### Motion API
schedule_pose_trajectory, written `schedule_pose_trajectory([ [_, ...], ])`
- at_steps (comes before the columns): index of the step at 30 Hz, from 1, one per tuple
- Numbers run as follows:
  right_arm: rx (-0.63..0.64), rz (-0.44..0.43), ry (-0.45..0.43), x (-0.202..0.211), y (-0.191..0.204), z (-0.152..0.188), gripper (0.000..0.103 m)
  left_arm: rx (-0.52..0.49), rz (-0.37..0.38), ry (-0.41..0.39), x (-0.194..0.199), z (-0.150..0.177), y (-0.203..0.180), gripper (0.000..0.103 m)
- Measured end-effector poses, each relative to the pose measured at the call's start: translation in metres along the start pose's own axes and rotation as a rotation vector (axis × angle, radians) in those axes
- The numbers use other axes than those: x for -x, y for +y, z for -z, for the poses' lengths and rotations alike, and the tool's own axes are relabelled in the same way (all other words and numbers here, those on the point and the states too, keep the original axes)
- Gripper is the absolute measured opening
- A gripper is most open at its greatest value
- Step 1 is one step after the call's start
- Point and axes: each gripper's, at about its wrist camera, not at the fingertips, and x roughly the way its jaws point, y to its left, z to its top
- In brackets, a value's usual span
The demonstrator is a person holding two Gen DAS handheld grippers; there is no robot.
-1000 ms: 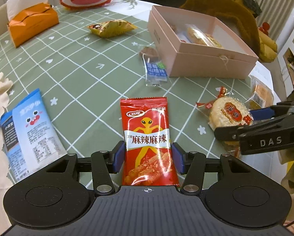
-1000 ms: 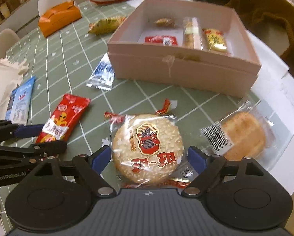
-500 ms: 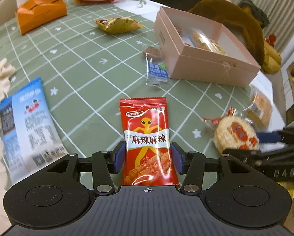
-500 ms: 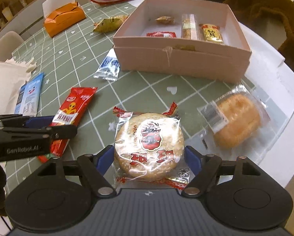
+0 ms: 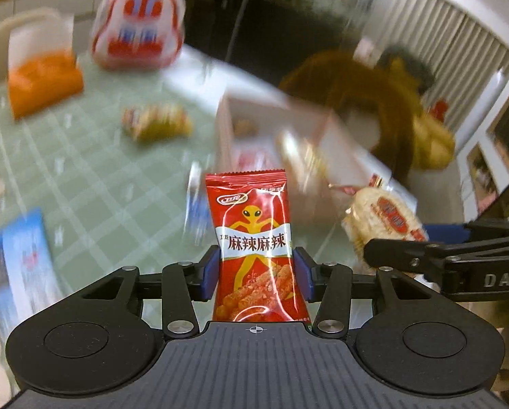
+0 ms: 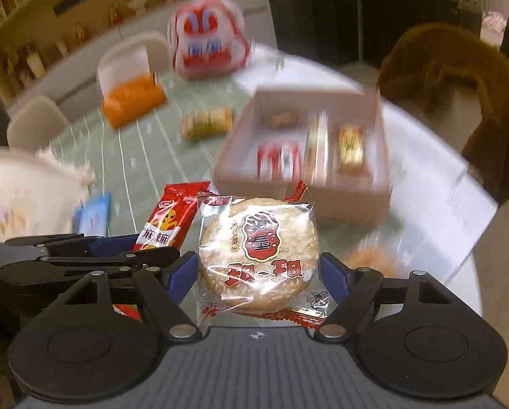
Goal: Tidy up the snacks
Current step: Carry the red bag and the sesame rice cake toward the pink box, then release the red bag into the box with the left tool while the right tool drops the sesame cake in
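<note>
A red spicy-snack packet point(image 5: 251, 238) stands upright, lifted off the green checked tablecloth point(image 5: 94, 177). My left gripper point(image 5: 256, 269) is closing, and its blue pads press on the packet's sides. My right gripper point(image 6: 258, 274) is shut on a round rice cracker in clear wrap point(image 6: 258, 238), also held above the table. The cracker point(image 5: 384, 218) shows at the right of the left wrist view, and the red packet point(image 6: 172, 214) at the left of the right wrist view. Ahead stands the open pink box point(image 6: 339, 201) holding several packets.
Loose on the cloth lie a yellow packet point(image 5: 155, 122), a blue packet point(image 5: 19, 259) and a small blue sachet point(image 5: 196, 211). A wrapped bun point(image 6: 370, 259) lies near the table's right edge. An orange tissue box point(image 5: 43, 81) and a cartoon bag point(image 5: 138, 24) stand at the back.
Both grippers have risen with their packets, which lay flat on the cloth before. Both pairs of jaws have narrowed onto them. The views now tilt up toward the pink box.
</note>
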Motion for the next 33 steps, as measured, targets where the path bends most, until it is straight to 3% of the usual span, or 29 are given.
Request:
schedule_pose_trajectory([
  [7, -0.007, 0.037, -0.167, 0.033, -0.021, -0.093, 0.078, -0.052, 0.067, -0.15, 0.007, -0.09, -0.028, 0.052],
  [10, 0.02, 0.084, -0.217, 0.039, -0.029, -0.125, 0.078, -0.06, 0.11, -0.152, -0.008, -0.121, -0.035, 0.052],
  [17, 0.026, 0.156, -0.211, 0.017, -0.055, -0.164, 0.077, 0.042, 0.167, -0.015, -0.086, -0.146, -0.016, 0.052],
  [21, -0.007, 0.148, -0.173, -0.01, -0.072, -0.166, 0.077, 0.149, 0.299, 0.118, -0.155, -0.136, -0.001, 0.054],
  [22, -0.018, 0.15, -0.156, -0.021, -0.077, -0.166, 0.077, 0.144, 0.278, 0.141, -0.168, -0.131, -0.001, 0.053],
  [24, -0.039, 0.156, -0.12, -0.041, -0.082, -0.165, 0.077, 0.117, 0.173, 0.11, -0.176, -0.123, -0.001, 0.053],
  [28, -0.067, 0.115, -0.082, -0.078, -0.088, -0.169, 0.079, 0.125, 0.154, 0.037, -0.154, -0.123, 0.014, 0.053],
  [31, -0.111, 0.069, -0.002, -0.108, -0.092, -0.178, 0.079, 0.084, 0.062, 0.007, -0.133, -0.125, 0.027, 0.053],
  [33, -0.15, 0.077, -0.001, -0.116, -0.094, -0.179, 0.079, 0.086, 0.006, 0.016, -0.123, -0.119, 0.041, 0.053],
])
